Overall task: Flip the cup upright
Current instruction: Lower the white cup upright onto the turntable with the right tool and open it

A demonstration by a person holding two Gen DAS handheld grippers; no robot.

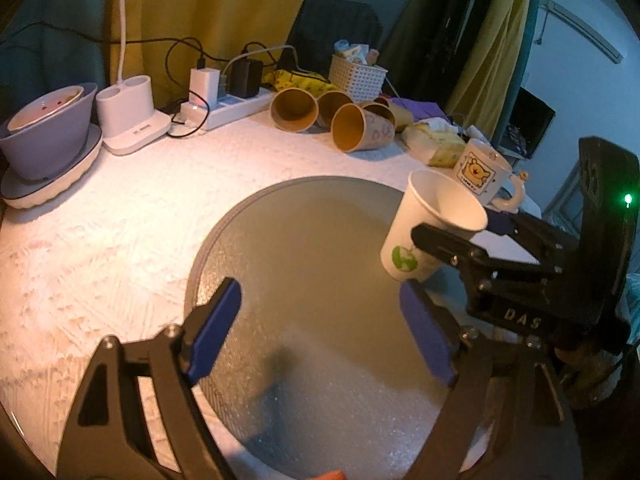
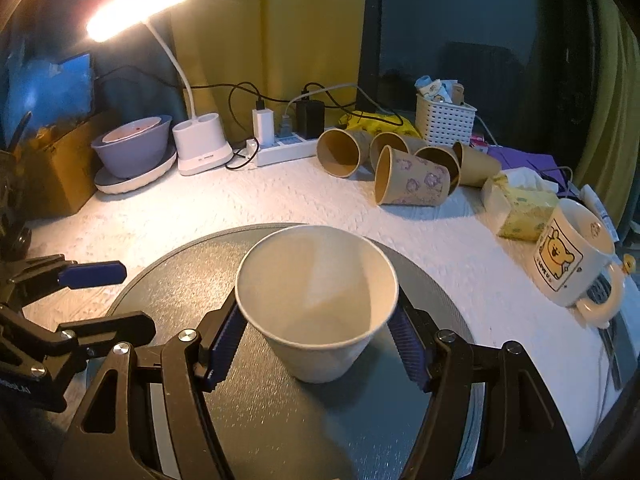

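Jaws: your right gripper (image 2: 318,344) clamps the white paper cup (image 2: 316,300), mouth up.
Your left gripper (image 1: 320,332) gapes at 9 o'clock over the grey turntable (image 2: 420,272).

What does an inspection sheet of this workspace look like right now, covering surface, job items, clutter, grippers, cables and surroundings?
Surface: white textured table with a round grey turntable.
Job's things: white paper cup, mouth up, tilted, above the turntable.
Clutter: brown cups lying on their sides, bear mug, tissue pack, basket, bowl.
Grippers: right gripper shut on the cup; left gripper open, empty.
Cables: power strip with chargers.
Surroundings: lit lamp, yellow curtain.
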